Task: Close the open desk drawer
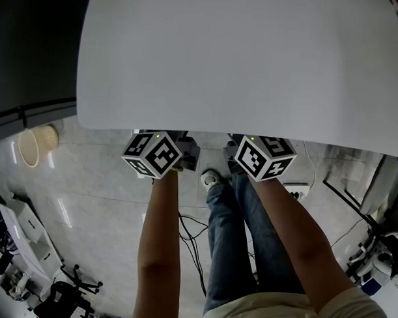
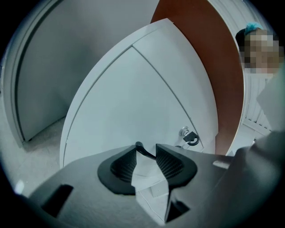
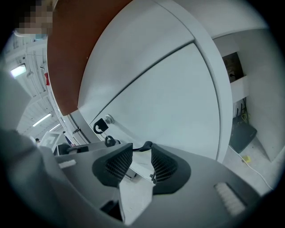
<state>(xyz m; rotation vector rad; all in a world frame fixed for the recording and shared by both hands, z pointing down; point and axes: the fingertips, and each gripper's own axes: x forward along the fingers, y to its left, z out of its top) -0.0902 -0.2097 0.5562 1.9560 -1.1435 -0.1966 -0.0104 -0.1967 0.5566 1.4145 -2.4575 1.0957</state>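
Left gripper view: left tool, jaws narrowly apart and empty, faces the white drawer front with its keyed lock; right gripper view: right tool likewise; head view: both tools under the table edge.

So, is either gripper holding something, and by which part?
Nothing is held: left gripper and right gripper have fingers apart before the white drawer front.

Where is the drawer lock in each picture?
Head view: not in it.
Left gripper view: lock right of centre, above the left tongs.
Right gripper view: lock left of centre, above the right tongs.
Shared landmark: brown panel, both gripper views.
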